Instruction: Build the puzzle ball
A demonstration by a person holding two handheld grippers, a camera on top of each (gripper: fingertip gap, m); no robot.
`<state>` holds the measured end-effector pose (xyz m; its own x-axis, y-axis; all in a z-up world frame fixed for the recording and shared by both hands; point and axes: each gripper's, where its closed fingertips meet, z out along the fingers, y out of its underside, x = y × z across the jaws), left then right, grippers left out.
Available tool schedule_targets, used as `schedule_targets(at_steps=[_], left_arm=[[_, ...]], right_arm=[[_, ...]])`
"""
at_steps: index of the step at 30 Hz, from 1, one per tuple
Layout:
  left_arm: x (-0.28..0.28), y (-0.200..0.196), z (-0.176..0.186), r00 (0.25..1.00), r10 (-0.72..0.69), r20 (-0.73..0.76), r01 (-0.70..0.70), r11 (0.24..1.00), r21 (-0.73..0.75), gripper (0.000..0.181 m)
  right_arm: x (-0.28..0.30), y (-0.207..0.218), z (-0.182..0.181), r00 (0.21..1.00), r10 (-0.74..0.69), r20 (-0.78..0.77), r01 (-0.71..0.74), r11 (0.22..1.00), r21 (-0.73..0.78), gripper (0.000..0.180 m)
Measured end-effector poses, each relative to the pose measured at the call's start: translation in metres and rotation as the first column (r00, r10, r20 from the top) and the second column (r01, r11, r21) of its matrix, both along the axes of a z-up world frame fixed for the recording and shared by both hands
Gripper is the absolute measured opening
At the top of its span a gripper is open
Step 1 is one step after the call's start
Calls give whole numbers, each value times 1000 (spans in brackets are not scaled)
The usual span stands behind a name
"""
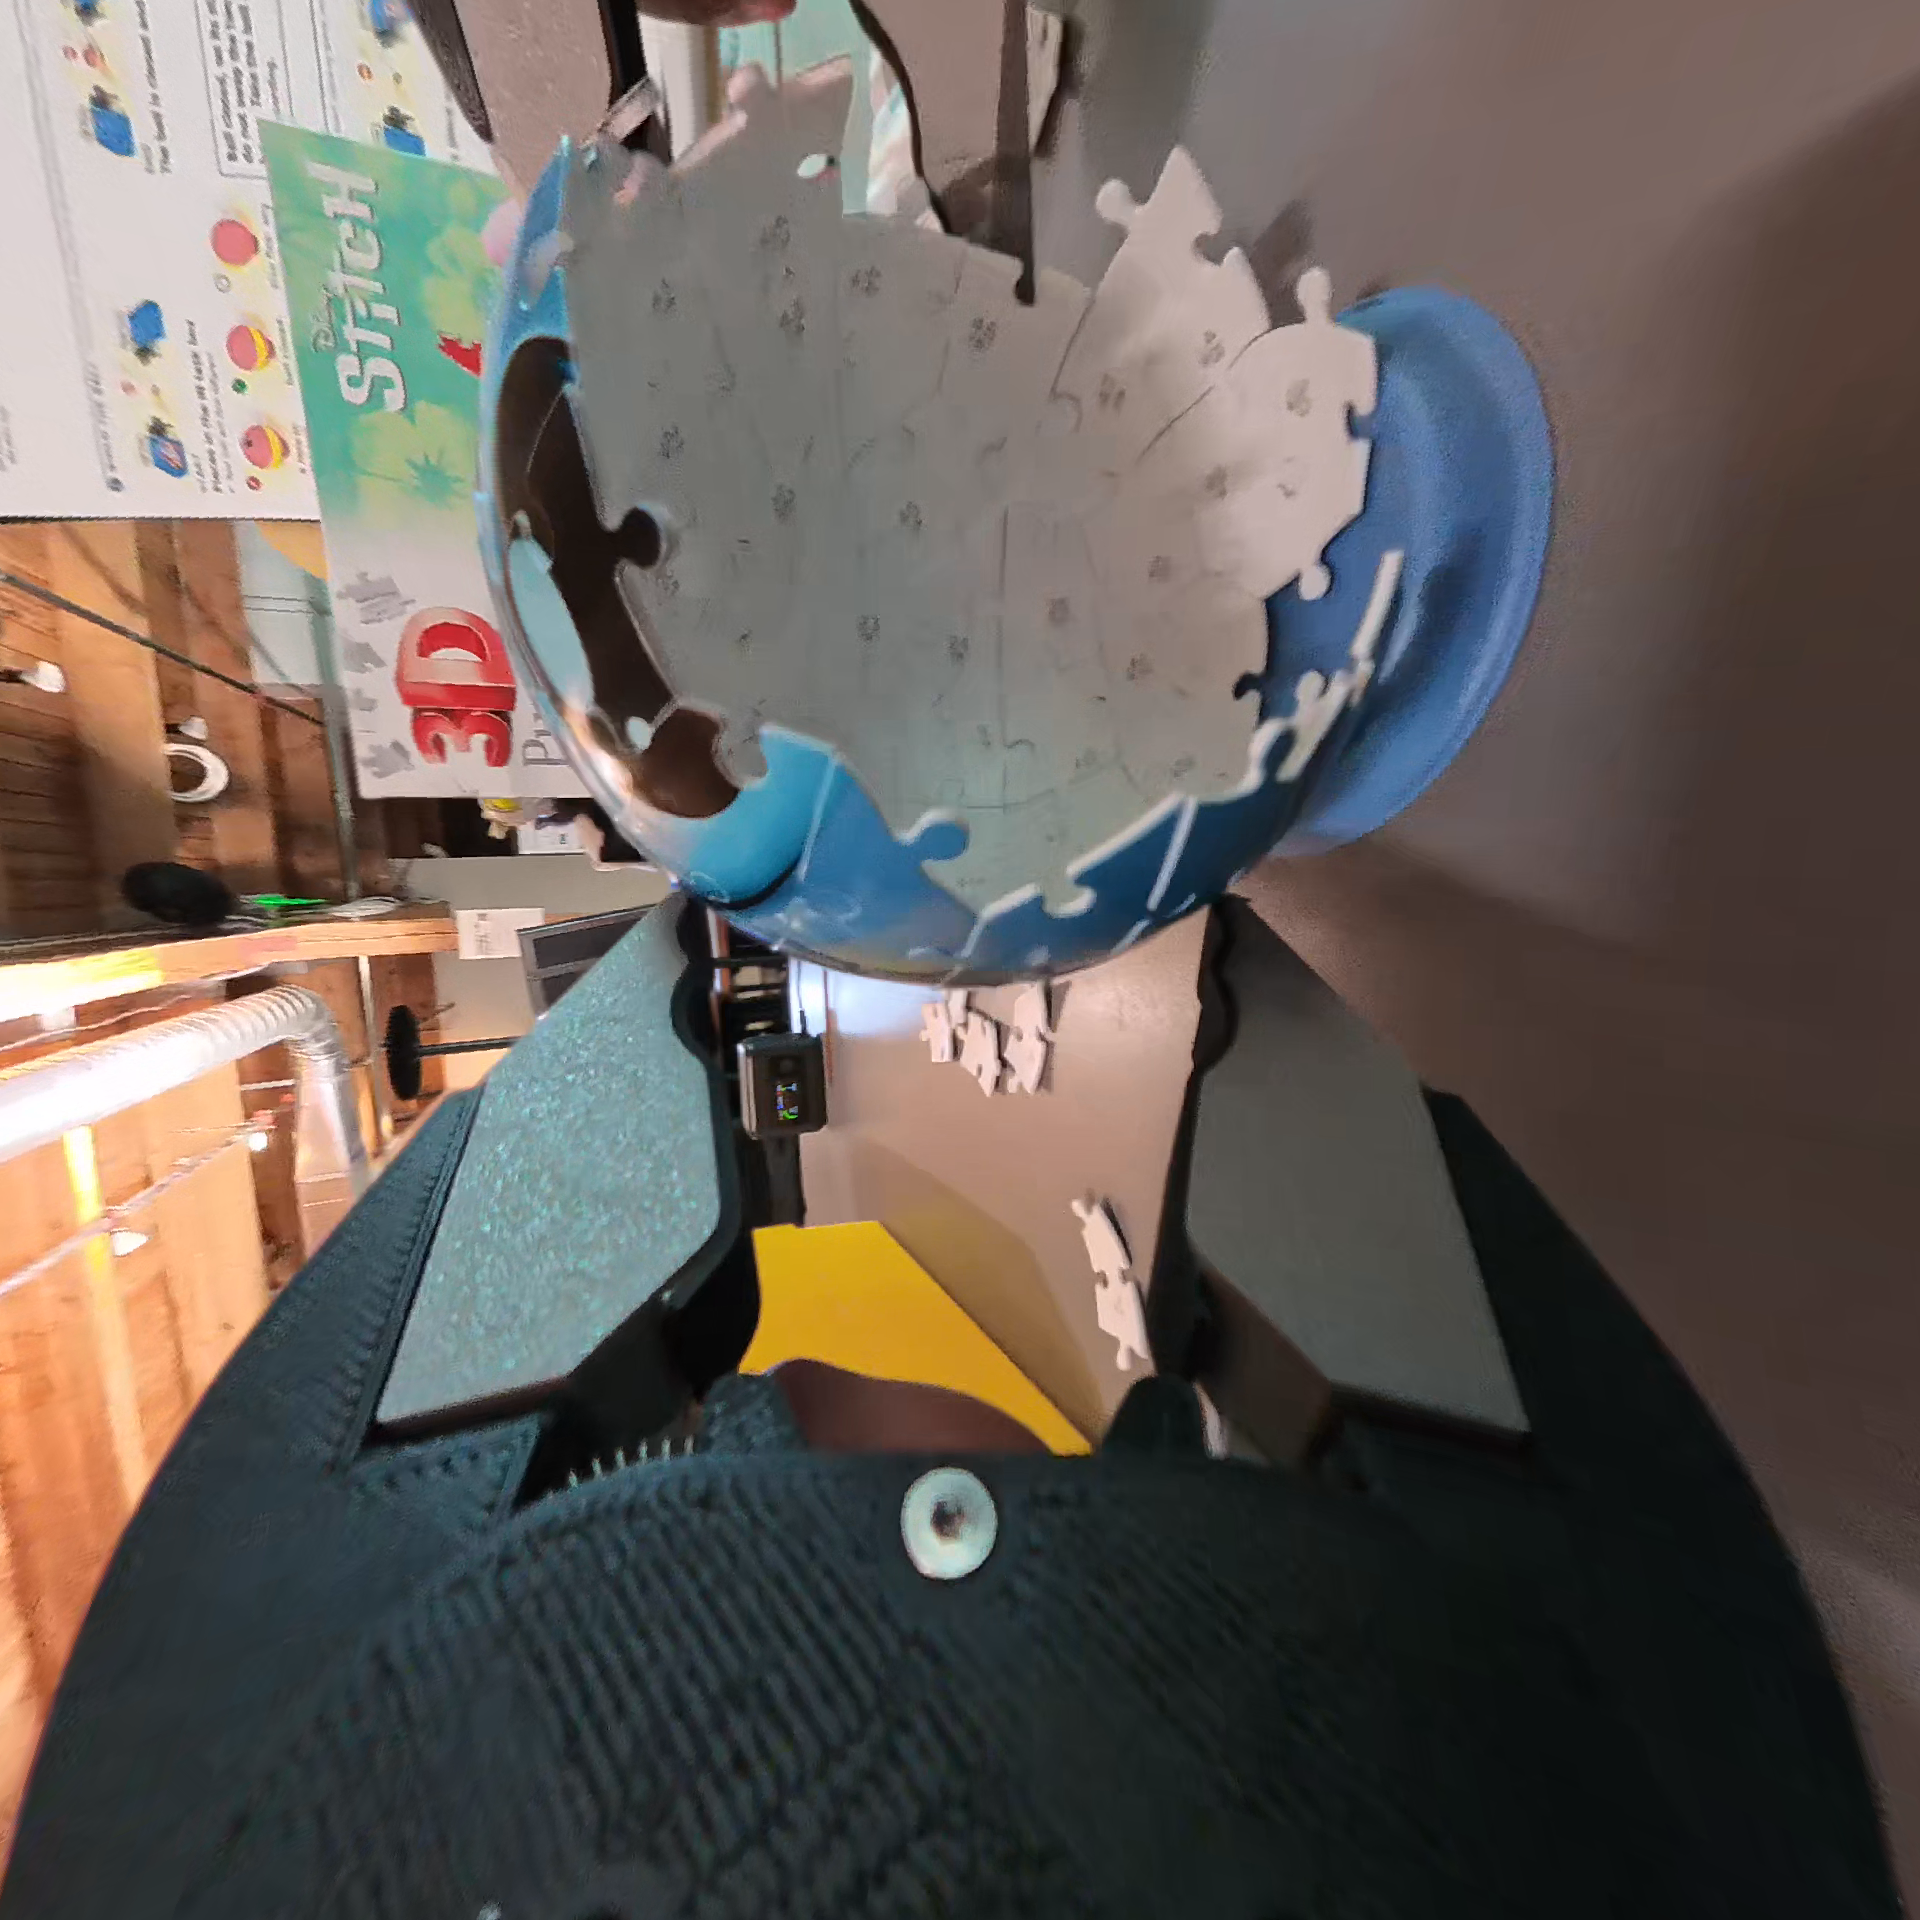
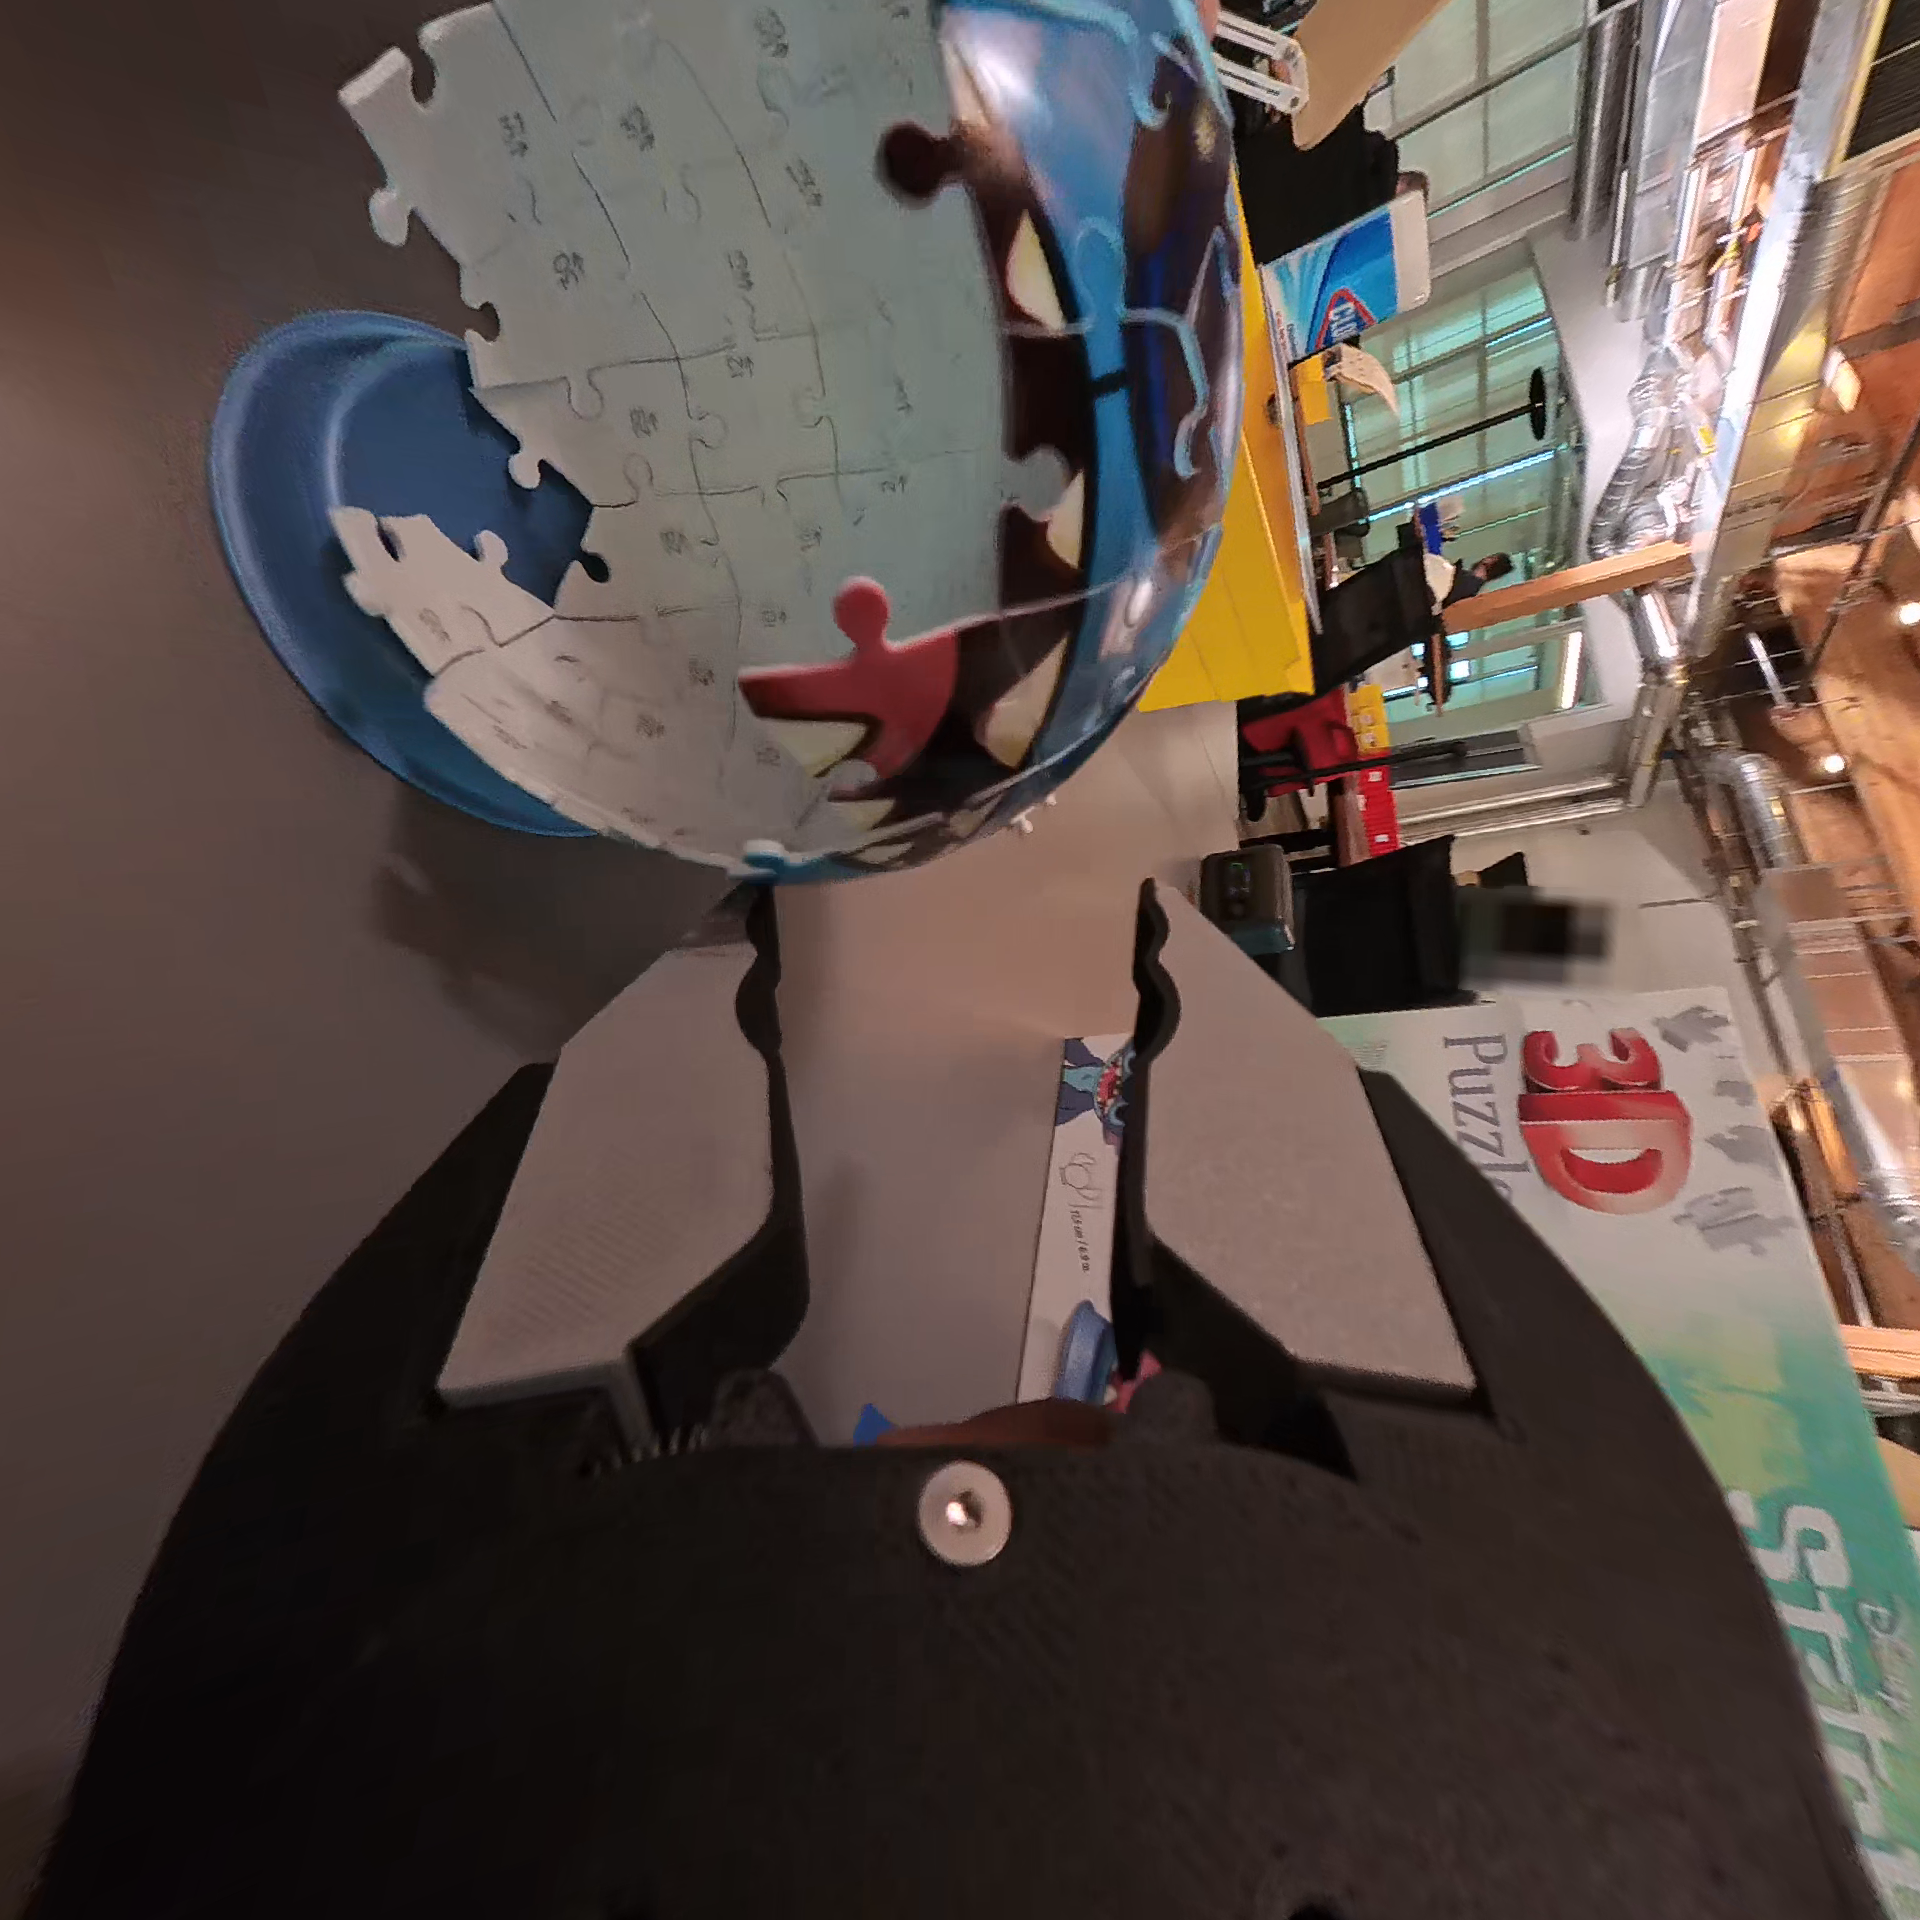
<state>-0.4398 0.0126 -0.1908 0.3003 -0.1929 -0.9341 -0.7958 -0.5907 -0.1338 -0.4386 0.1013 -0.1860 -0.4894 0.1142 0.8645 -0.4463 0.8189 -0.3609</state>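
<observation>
Although it is only partly built, the puzzle ball (image 1: 935, 540) already forms a deep curved shell, and it sits on a blue round stand (image 1: 1455, 561) on the grey worktop (image 1: 1714, 935). Its inside shows pale grey backs of joined pieces, its outside is glossy blue, and the rim is ragged with tabs and gaps. From the right wrist view the puzzle ball (image 2: 748, 395) shows a dark red piece (image 2: 873, 675) at the edge of the open side.

The left claw (image 1: 951, 935) stands wide, its tips just beside the shell's blue underside and holding nothing. The right claw (image 2: 951, 914) is also wide and empty, its tips right at the shell's lower edge; whether they touch it cannot be told.

A few loose pieces (image 1: 992, 1034) lie in a small cluster on the worktop past the ball, and another loose piece (image 1: 1117, 1288) lies near the left claw's finger. The puzzle box (image 1: 405, 468) and an instruction sheet (image 1: 135, 260) stand behind the ball.
</observation>
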Motion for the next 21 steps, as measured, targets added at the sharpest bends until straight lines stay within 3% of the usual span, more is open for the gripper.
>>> schedule_targets(at_steps=[8, 17, 21], left_arm=[[1, -4, 0, 1000, 26, 8, -26, 999, 27, 89], [2, -10, -1, 997, 27, 66, -30, 999, 40, 88], [7, -20, -5, 966, -2, 258, -14, 998, 60, 88]], right_arm=[[0, 8, -19, 997, -51, 55, 49, 999, 22, 68], [-1, 23, -16, 994, -75, 82, 74, 997, 14, 65], [7, 39, -22, 973, -59, 222, 67, 997, -28, 65]])
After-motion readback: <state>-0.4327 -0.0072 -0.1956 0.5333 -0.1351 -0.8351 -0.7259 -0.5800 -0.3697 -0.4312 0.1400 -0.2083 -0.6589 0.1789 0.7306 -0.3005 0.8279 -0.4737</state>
